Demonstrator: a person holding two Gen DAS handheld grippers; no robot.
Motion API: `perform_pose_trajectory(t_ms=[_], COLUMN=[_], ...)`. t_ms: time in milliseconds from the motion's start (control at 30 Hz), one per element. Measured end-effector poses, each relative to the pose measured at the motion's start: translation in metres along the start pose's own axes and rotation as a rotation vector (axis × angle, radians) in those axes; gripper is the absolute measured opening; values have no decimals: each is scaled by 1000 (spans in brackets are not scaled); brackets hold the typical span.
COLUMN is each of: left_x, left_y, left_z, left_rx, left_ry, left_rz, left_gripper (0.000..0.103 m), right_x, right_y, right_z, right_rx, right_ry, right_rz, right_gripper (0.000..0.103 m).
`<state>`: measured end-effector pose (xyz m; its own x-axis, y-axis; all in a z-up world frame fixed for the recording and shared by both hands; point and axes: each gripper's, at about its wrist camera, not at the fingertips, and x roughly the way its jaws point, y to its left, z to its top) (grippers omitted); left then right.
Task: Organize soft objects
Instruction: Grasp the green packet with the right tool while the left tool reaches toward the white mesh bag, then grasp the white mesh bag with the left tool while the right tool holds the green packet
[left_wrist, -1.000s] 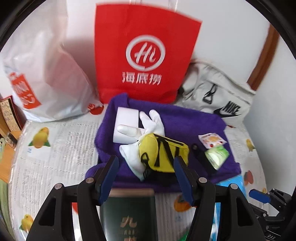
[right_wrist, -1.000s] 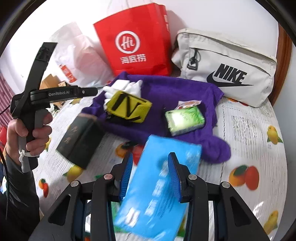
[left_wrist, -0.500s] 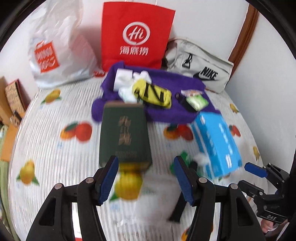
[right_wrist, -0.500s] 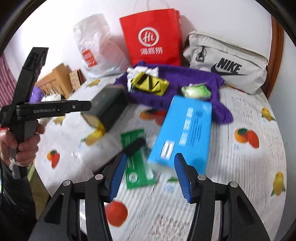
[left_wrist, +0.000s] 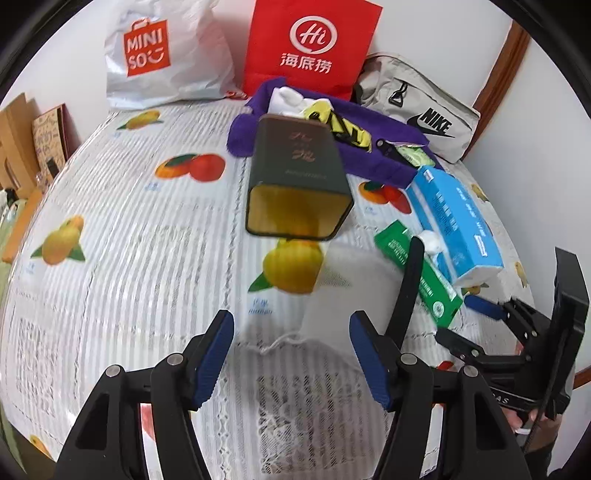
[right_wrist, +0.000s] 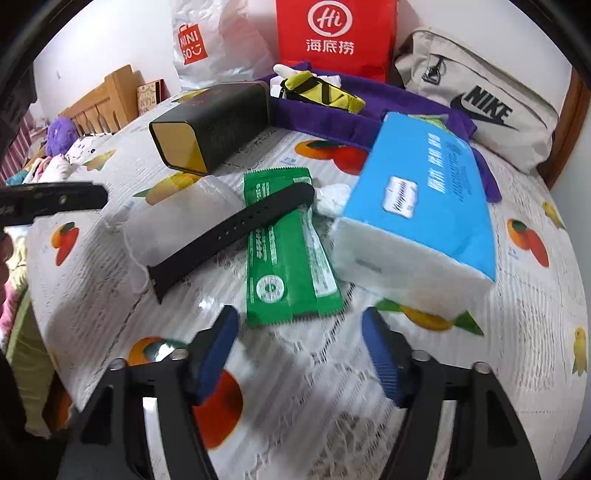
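Fingers spreading on the right gripper (right_wrist: 299, 347), nothing between them, just short of the green packet (right_wrist: 288, 254) on the counter (right_wrist: 517, 332). Left gripper (left_wrist: 291, 350) opening too, empty over a translucent pouch (left_wrist: 340, 291); black strap (right_wrist: 236, 229) crosses the packet.

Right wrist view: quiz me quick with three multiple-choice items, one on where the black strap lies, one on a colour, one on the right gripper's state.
1. Where does the black strap lie?
A. inside the red bag
B. across the green packet
C. on top of the tissue pack

2. What colour is the tissue pack on top?
A. blue
B. yellow
C. red

3. What is between the right gripper fingers?
A. the dark tin
B. the green packet
C. nothing

Answers: 1 B, one end of the strap rests over the packet's upper part. 2 A, its top face is bright blue over white sides. 3 C, the jaws are opening with only tablecloth showing between the fingers.
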<state>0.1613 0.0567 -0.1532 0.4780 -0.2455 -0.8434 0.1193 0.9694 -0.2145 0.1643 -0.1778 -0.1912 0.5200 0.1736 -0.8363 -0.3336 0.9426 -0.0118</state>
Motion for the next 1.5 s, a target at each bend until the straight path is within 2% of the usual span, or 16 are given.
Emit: perform_pose_trajectory(t_ms=[67, 167, 200, 267, 367, 633, 733, 867, 967, 1033, 1100, 1133, 1167, 1333, 1433, 1500], left_x=[2, 5, 6, 7, 8, 9, 9, 8, 6, 4, 4, 4, 4, 10, 23, 34], left_y=[0, -2, -3, -4, -6, -13, -13, -13, -12, -9, -7, -7, -7, -16, -32, -44], left_z=[-2, -3, -3, -4, -5, -10, -12, -14, -16, -16, -16, -16, -15, -9, -1, 2], left_rx=[1, 2, 2, 2, 2, 16, 15, 15, 18, 9, 1, -1, -2, 20, 72, 120], left_ry=[6, 19, 20, 22, 28, 31, 32, 30, 27, 24, 23, 22, 21, 12, 22, 33], left_rz=[1, 8, 7, 9, 6, -15, -22, -33, -30, -29, -28, -29, -31, -78, -100, -55], left_gripper=[63, 63, 63, 63, 63, 64, 65, 65, 66, 67, 67, 67, 67, 67, 76, 76], right_x=[5, 10, 11, 8, 3, -27, -36, -37, -26, -16, -13, -13, -15, -29, -37, -41], right_y=[2, 4, 5, 8, 10, 3, 4, 2, 2, 7, 15, 18, 20, 8, -2, -9], right_z=[2, 7, 8, 10, 7, -34, -46, -44, -33, -27, -25, -25, -25, -38, -49, -54], right_rx=[2, 31, 37, 33, 36, 98, 99, 92, 91, 68, 27, 13, 11, 59, 94, 112], right_ry=[-6, -30, -34, -46, -40, 21, 38, 9, 11, 9, -13, -22, -18, 25, 38, 40], right_rz=[-12, 1, -15, -14, -17, 2, 14, 14, 37, 21, -22, -22, -9, -11, -43, -64], right_gripper=[79, 77, 74, 47, 39, 39, 46, 66, 66, 66, 56, 40, 31, 28, 28, 28])
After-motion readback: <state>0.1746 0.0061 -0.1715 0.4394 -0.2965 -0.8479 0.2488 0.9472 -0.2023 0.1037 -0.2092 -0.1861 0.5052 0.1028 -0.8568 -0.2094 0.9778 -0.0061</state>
